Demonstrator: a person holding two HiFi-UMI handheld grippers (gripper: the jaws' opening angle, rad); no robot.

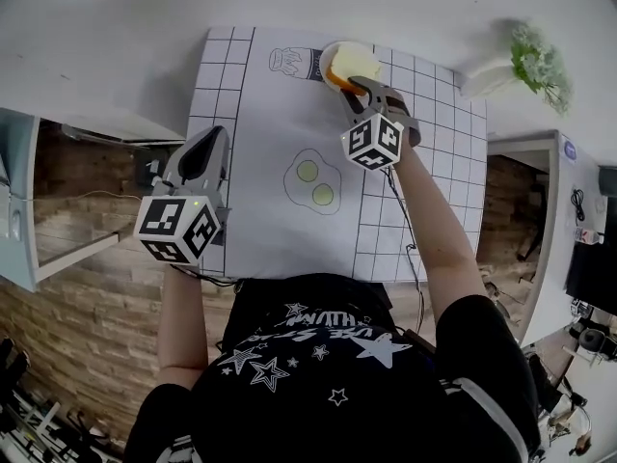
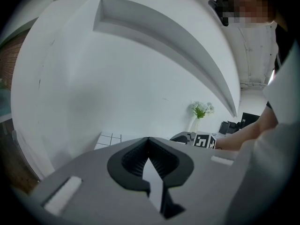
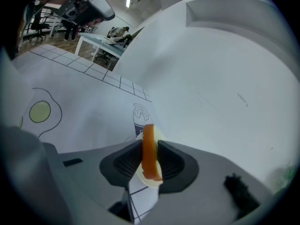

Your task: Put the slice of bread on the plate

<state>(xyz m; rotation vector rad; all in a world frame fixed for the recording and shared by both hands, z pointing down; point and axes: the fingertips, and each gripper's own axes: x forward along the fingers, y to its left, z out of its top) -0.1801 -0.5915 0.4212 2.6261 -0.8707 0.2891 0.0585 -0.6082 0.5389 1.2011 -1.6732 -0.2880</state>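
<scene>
The slice of bread, pale with an orange crust, is over the white plate at the far edge of the table. My right gripper reaches to the plate's near side. In the right gripper view the slice stands edge-on between the jaws of that gripper, whose pads close on both its faces. My left gripper hangs at the table's left edge, far from the plate. In the left gripper view that gripper has its tips together with nothing between them.
A gridded white mat covers the table, printed with a fried egg and a jar beside the plate. A vase of flowers stands off the far right corner. White desks flank the table over a wooden floor.
</scene>
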